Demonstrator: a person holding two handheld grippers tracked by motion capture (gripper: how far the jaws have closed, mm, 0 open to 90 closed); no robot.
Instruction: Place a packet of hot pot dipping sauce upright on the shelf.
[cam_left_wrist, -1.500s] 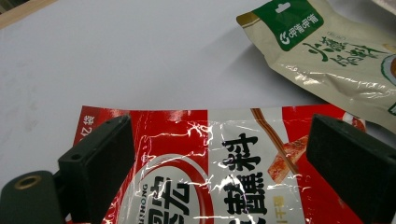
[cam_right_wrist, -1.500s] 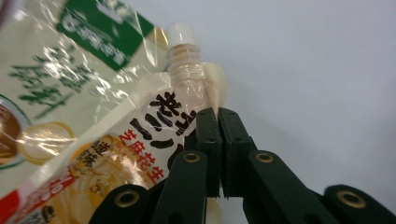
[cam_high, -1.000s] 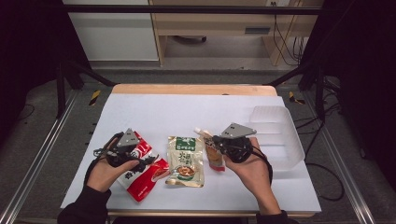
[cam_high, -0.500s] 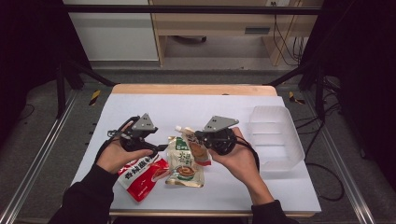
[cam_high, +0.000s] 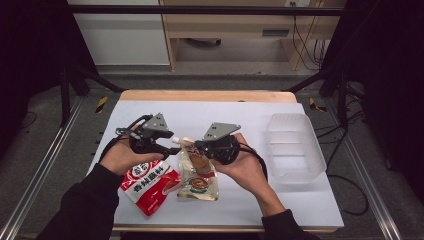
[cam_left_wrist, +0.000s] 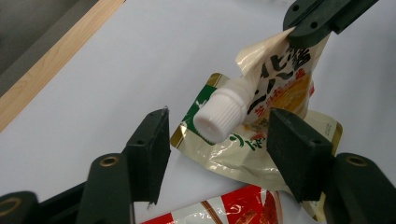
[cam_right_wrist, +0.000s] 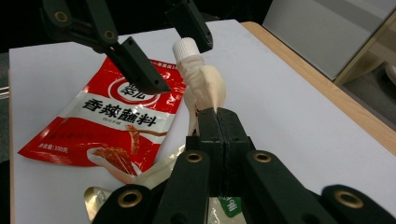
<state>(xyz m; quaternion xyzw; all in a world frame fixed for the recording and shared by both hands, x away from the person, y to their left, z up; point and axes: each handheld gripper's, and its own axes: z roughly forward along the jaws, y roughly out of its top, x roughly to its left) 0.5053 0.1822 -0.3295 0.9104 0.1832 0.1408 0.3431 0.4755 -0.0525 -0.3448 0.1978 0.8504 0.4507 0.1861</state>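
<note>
High view: the right claw is clamped on a cream spout pouch, holding it above a second, flat pouch that lies on the white bench. The held pouch's long axis runs from its body up to the white cap, which points toward the left claw. The left claw meets the cap from the far side of the pouch. A red packet lies on the bench just beside the flat pouch, on the left claw's side. A clear tray stands well apart from the pouch, beyond the right hand.

Left claw view: the left claw stands apart, its jaws having just been closing. The cap sits between them, touching neither pad. The cap points at the camera, and the pouch body slopes away to the right claw, which pinches its upper edge.

Right claw view: the right claw is pressed together on the pouch film. The pouch rises from it with the cap uppermost, between the left claw's separated jaws. The red packet lies flat behind the pouch.
</note>
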